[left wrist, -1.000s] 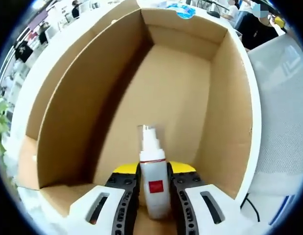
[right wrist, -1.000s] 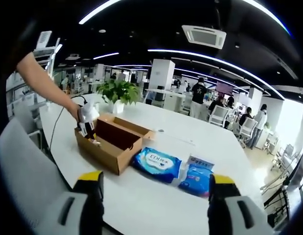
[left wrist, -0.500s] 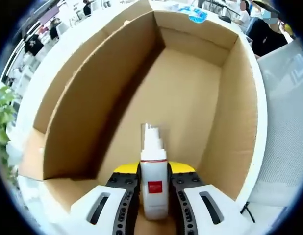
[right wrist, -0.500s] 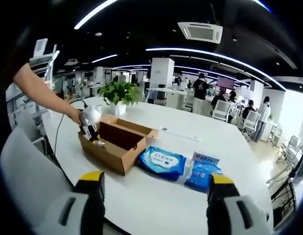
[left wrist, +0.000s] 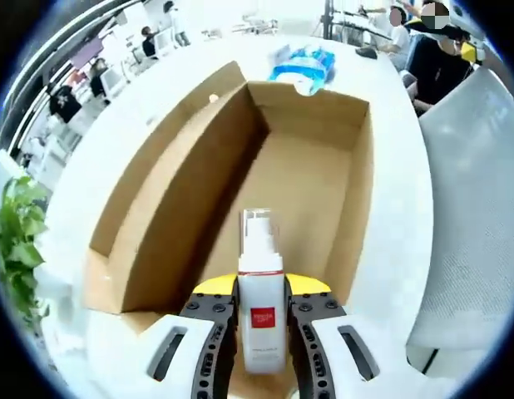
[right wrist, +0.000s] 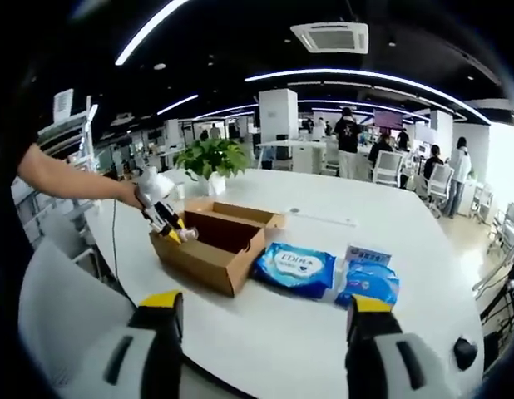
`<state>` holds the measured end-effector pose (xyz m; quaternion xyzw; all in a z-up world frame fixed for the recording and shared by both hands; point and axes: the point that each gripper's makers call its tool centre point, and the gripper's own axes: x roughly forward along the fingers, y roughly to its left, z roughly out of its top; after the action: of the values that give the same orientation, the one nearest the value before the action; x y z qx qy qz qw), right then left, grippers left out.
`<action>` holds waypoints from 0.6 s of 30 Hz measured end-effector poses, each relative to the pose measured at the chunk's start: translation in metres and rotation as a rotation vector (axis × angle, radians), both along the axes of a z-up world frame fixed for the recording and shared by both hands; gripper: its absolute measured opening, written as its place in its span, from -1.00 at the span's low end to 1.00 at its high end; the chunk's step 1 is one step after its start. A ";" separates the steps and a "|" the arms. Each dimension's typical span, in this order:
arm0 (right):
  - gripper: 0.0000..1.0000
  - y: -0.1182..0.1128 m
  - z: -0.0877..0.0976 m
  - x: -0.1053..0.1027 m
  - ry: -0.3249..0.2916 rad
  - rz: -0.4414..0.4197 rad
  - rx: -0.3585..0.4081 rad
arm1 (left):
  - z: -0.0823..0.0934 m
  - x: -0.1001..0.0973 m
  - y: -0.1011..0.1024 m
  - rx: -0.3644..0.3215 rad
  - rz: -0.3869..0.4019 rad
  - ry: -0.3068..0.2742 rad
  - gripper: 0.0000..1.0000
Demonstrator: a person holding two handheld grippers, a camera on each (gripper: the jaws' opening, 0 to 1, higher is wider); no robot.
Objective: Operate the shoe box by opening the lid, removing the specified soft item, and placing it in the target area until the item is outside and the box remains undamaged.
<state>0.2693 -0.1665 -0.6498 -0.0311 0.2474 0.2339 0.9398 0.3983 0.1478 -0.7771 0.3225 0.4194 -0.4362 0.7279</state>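
In the left gripper view, the left gripper [left wrist: 261, 320] is rising from 6 o'clock with its jaws pinching a white spray bottle [left wrist: 261, 312], which is standing upright between them, nozzle pointing toward 12 o'clock. A small red label is showing on the bottle's front. Just beyond the bottle, the open cardboard shoe box [left wrist: 178, 199] is lying below on the white worktop [left wrist: 116, 141], its bare brown floor stretching toward 12 o'clock; the bottle is sitting over the box's near end, and whether it is clear of the rim I cannot tell. At 12 o'clock past the far wall, a blue wipes pack [left wrist: 303, 65] is lying on the worktop. A green plant [left wrist: 16, 249] is showing at 9 o'clock.

In the right gripper view, the right gripper [right wrist: 261, 353] is hanging spread wide at 6 o'clock, with nothing between its jaws. Farther out, toward 10 o'clock, the shoe box [right wrist: 215, 249] is sitting on the worktop [right wrist: 282, 332], and a person's arm [right wrist: 70, 183] is reaching in from 9 o'clock, holding the left gripper [right wrist: 165, 218] with the bottle over the box's near corner. Beside the box toward 3 o'clock, the wipes pack [right wrist: 294, 270] and a smaller blue packet [right wrist: 369, 283] are lying near each other. The plant [right wrist: 211, 158] is standing behind the box.
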 end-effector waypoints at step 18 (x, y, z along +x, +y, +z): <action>0.32 0.029 0.006 0.008 0.064 0.086 0.045 | 0.071 -0.026 -0.069 -0.221 -0.089 -0.119 -0.61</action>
<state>0.2774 -0.1373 -0.6442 -0.0129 0.2706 0.2802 0.9209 0.3728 0.0787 -0.7063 0.2843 0.3100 -0.4917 0.7624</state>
